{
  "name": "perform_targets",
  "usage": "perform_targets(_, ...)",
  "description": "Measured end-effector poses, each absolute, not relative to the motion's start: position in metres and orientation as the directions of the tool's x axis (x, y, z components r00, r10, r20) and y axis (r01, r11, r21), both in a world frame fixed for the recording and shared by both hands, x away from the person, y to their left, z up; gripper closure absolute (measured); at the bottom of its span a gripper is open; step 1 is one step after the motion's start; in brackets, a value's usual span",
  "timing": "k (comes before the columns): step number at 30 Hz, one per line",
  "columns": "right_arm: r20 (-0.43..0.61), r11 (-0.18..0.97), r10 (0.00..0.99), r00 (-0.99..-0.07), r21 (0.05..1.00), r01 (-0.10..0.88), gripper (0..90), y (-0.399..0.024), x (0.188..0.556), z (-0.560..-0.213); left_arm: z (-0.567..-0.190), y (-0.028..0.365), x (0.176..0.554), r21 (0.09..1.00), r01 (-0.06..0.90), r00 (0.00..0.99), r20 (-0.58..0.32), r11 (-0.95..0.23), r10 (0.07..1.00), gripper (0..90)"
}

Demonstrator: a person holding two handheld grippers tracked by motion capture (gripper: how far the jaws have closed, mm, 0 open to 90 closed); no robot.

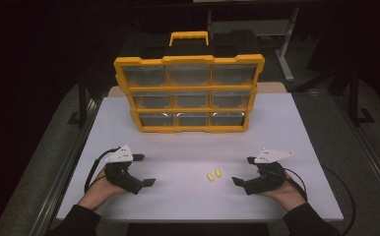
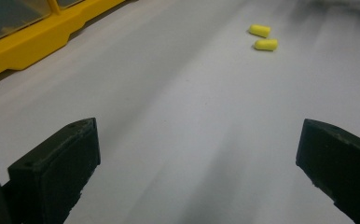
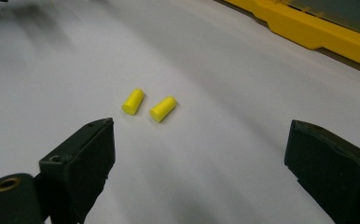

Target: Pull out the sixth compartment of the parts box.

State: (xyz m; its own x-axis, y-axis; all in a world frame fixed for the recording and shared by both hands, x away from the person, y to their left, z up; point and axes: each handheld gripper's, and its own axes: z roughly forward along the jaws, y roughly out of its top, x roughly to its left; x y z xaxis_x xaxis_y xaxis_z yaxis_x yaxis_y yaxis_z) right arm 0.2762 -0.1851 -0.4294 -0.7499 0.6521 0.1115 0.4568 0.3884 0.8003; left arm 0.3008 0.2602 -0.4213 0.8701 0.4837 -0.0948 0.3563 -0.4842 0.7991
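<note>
**Resting grippers flank two earplugs**

Standing upright at the far side of the white table (image 1: 296, 128), the yellow organizer (image 1: 190, 93) shows three rows of clear drawers, its handle on top. Nearer the person, the left gripper (image 1: 146, 169) and the right gripper (image 1: 242, 170) lie low on the table, each held in a hand, jaws spread wide and holding nothing. Between them, closer to the right gripper, two small yellow earplugs (image 1: 213, 175) lie side by side on the bare tabletop, just apart, well clear of the organizer.
</note>
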Motion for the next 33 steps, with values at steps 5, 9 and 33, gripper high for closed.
perform_targets(5,0.111,0.384,0.655,-0.748,0.803,0.455,7.8,-0.186,0.277,-0.429,-0.423,0.259,0.302,0.793,0.361,0.872,-0.102,-0.491,0.478,0.0)
perform_targets(9,0.13,0.376,0.645,-0.753,0.804,0.461,7.8,-0.187,0.278,-0.428,-0.423,0.259,0.301,0.792,0.362,0.874,-0.107,-0.491,0.473,0.0)
perform_targets(33,0.095,0.398,0.638,-0.764,0.809,0.433,7.6,-0.179,0.283,-0.419,-0.426,0.26,0.297,0.784,0.364,0.881,-0.115,-0.503,0.459,0.0)
